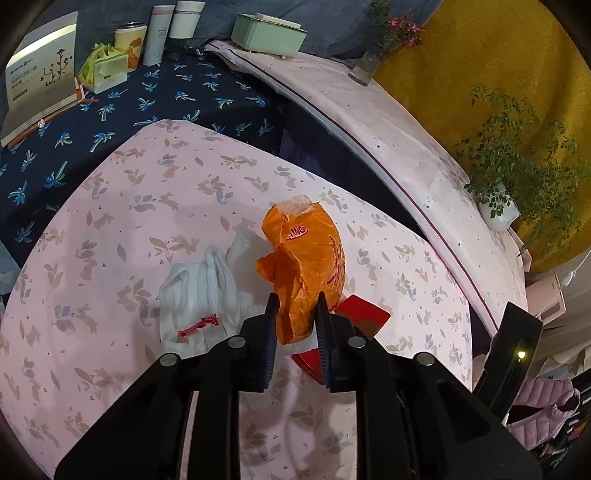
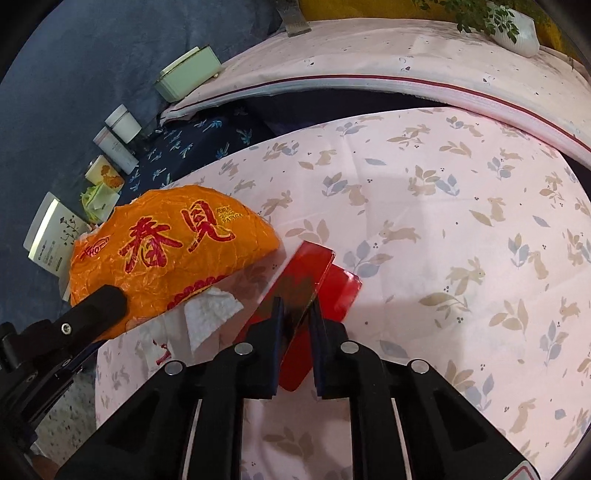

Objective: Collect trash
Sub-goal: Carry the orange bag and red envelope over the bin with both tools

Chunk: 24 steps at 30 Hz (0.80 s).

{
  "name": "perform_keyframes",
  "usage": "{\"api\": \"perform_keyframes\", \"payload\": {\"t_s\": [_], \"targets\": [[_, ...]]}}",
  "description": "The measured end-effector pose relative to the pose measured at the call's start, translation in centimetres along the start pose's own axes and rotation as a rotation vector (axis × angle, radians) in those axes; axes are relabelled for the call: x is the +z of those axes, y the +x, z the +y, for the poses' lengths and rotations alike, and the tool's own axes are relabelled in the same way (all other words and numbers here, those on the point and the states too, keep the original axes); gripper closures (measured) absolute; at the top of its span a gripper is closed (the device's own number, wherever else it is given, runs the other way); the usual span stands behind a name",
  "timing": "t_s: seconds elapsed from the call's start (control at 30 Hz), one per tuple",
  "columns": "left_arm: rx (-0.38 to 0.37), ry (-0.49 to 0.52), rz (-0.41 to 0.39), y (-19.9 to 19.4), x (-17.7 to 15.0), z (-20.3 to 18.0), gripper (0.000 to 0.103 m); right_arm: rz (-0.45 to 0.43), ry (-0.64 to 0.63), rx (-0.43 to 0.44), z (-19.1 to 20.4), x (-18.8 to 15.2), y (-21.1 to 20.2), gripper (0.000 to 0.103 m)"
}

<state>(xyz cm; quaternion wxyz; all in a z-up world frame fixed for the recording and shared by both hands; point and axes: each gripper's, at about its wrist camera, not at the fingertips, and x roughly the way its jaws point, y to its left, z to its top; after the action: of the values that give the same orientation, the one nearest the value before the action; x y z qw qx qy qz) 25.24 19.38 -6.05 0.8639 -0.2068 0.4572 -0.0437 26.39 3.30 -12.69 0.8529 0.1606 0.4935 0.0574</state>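
A crumpled orange plastic bag (image 1: 306,258) with red lettering stands on the pink rabbit-print cloth (image 1: 110,229). My left gripper (image 1: 297,306) is shut on the bag's lower end. The same orange bag (image 2: 173,247) fills the left of the right wrist view. Beside it lies a flat, shiny red packet (image 2: 308,269); my right gripper (image 2: 297,310) is shut on its near edge and it tilts up from the cloth. A second red piece (image 2: 343,295) lies under it. A crumpled white tissue (image 2: 210,314) and a white plastic bag (image 1: 192,295) with red print lie left of the orange bag.
On the dark blue palm-print cloth (image 1: 110,110) at the back stand a book (image 1: 40,74), a tissue pack (image 1: 103,70), cups (image 1: 159,33) and a green box (image 1: 269,35). A raised pink ledge (image 1: 388,140) carries a flower vase (image 1: 369,62) and a potted plant (image 1: 498,206).
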Motion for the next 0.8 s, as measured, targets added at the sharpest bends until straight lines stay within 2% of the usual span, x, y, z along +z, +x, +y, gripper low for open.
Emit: {"api": "perform_keyframes", "payload": {"t_s": [0.17, 0.5, 0.8], "targets": [[-0.009, 0.037, -0.012, -0.8, -1.1, -1.6, 0.085, -0.033, -0.007, -0.011, -1.1, -0.9, -2.4, 0.100], [-0.067, 0.084, -0.054, -4.8, -3.2, -5.9, 0.085, -0.124, -0.002, -0.039, -4.5, -2.1, -9.2, 0.100], [-0.115, 0.159, -0.036, -6.5, -6.7, -12.3, 0.085, -0.183, 0.049, -0.056, -9.0, -3.0, -14.6, 0.100]]}}
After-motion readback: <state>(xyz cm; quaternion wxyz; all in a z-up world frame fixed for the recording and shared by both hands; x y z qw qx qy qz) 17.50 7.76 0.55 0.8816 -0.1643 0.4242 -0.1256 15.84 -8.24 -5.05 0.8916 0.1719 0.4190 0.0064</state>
